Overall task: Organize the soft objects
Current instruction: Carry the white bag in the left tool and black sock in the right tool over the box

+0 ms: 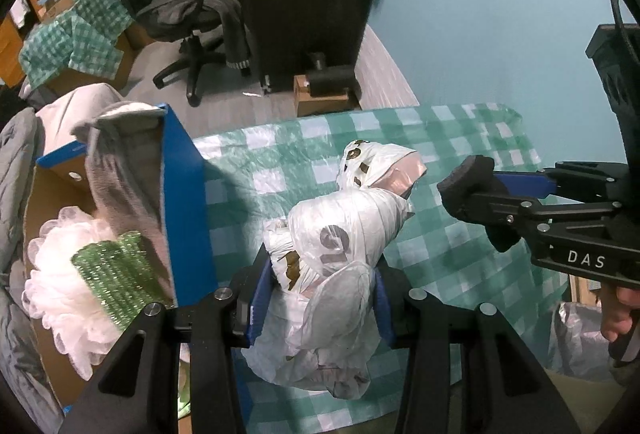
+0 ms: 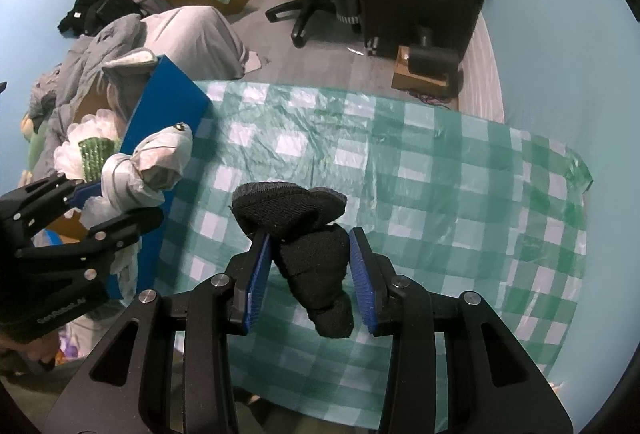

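Box (image 2: 168,102) left of table (image 2: 400,154); sponge (image 1: 116,270) prob. inside.

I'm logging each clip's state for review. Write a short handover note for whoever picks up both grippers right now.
Left gripper: shut on the knotted white plastic bag, held above the checked tablecloth.
Right gripper: shut on the black sock bundle, also off the table.
Blue-sided cardboard box at the table's left end already holds a white mesh pouf, a green sponge and a grey cloth.
Done: those three are boxed.
Left: probably place the bag and the bundle in the box; no other loose items show on the cloth.
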`<control>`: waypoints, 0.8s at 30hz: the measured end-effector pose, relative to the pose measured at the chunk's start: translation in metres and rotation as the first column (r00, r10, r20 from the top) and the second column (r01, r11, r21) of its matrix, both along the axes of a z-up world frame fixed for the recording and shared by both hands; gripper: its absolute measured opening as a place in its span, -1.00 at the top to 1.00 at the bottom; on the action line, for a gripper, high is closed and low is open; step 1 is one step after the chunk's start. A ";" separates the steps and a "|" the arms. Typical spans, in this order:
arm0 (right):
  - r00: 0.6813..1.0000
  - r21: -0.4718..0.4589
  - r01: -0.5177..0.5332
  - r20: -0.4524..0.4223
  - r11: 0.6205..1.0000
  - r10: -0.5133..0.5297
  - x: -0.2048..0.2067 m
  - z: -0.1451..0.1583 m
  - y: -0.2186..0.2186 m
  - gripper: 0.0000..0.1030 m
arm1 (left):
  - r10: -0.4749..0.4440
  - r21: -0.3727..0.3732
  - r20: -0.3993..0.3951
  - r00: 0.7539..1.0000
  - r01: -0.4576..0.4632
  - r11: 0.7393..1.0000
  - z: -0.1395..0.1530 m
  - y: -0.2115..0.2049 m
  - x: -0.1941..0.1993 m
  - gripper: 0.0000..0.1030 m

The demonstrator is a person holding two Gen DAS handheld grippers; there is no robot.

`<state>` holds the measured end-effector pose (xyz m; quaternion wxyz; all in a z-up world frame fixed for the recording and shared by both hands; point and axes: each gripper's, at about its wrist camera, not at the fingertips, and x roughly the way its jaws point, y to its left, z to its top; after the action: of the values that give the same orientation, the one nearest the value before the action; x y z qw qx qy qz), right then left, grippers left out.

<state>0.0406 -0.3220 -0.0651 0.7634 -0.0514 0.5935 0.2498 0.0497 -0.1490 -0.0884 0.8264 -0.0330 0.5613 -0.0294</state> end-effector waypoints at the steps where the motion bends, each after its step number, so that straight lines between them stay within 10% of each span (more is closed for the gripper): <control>1: 1.000 0.003 -0.002 0.003 1.000 0.002 0.000 0.003 0.001 0.27 | 0.006 -0.003 0.003 1.000 -0.006 1.000 0.003 0.002 -0.001 0.13; 24: 0.995 0.037 -0.086 0.056 0.996 0.084 -0.007 0.051 0.038 0.27 | 0.161 -0.032 0.015 0.987 -0.160 0.987 0.028 0.056 -0.043 0.13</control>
<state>0.0337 -0.2839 -0.0146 0.7687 -0.0684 0.5648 0.2922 0.0063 -0.0926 -0.0607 0.8303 -0.0907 0.5491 0.0282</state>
